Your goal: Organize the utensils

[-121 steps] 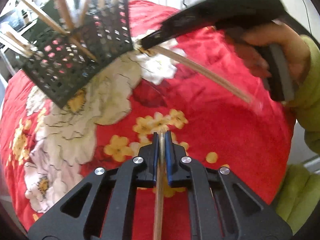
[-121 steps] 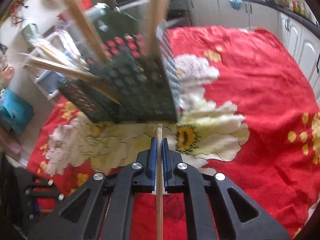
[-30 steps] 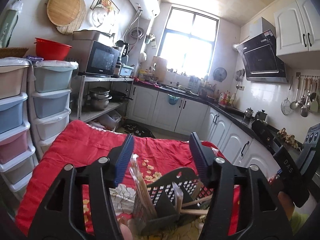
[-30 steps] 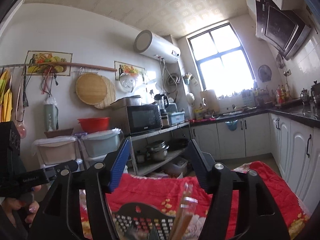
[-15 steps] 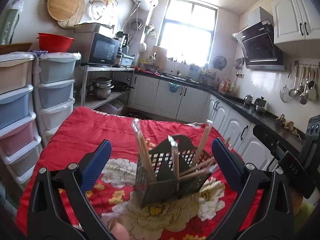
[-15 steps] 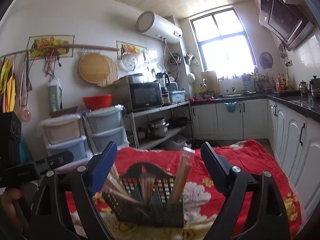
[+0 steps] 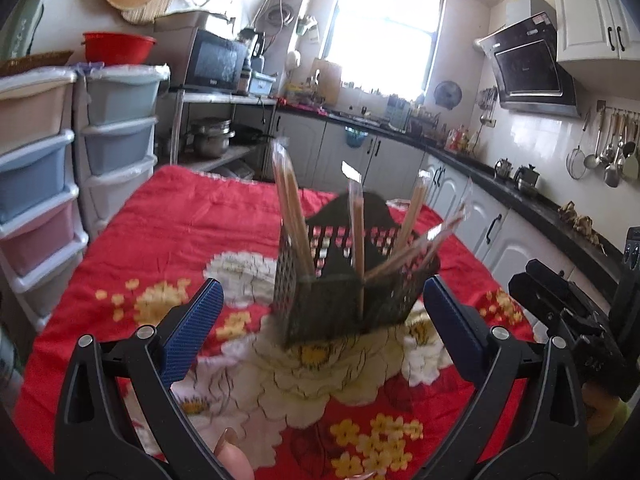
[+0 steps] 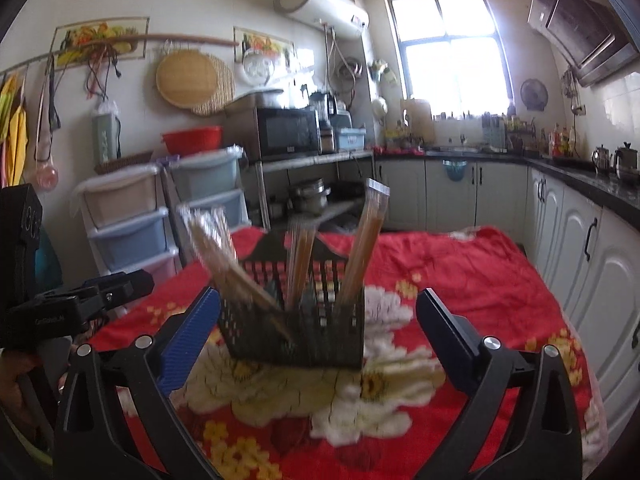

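Note:
A black perforated utensil holder (image 7: 348, 296) stands upright on the red flowered tablecloth (image 7: 180, 232). Several wrapped pairs of wooden chopsticks (image 7: 294, 216) lean out of its compartments. My left gripper (image 7: 320, 284) is open wide with nothing between its blue pads, a short way in front of the holder. In the right wrist view the same holder (image 8: 304, 328) and its chopsticks (image 8: 366, 240) sit ahead of my right gripper (image 8: 318, 294). Its jaws are opening and nothing is between them. Each gripper shows in the other's view: the right gripper (image 7: 560, 308), the left gripper (image 8: 80, 300).
Stacked plastic drawer units (image 7: 40, 160) stand left of the table, with a shelf holding a microwave (image 8: 286, 132) behind them. White kitchen cabinets (image 8: 580, 260) run along the right. A fingertip (image 7: 234, 460) shows at the bottom edge.
Four seconds ago each gripper was shut on a chopstick pair; both are now empty. Over the last second both sets of jaws spread wide and the grippers sank, bringing the holder up into full view.

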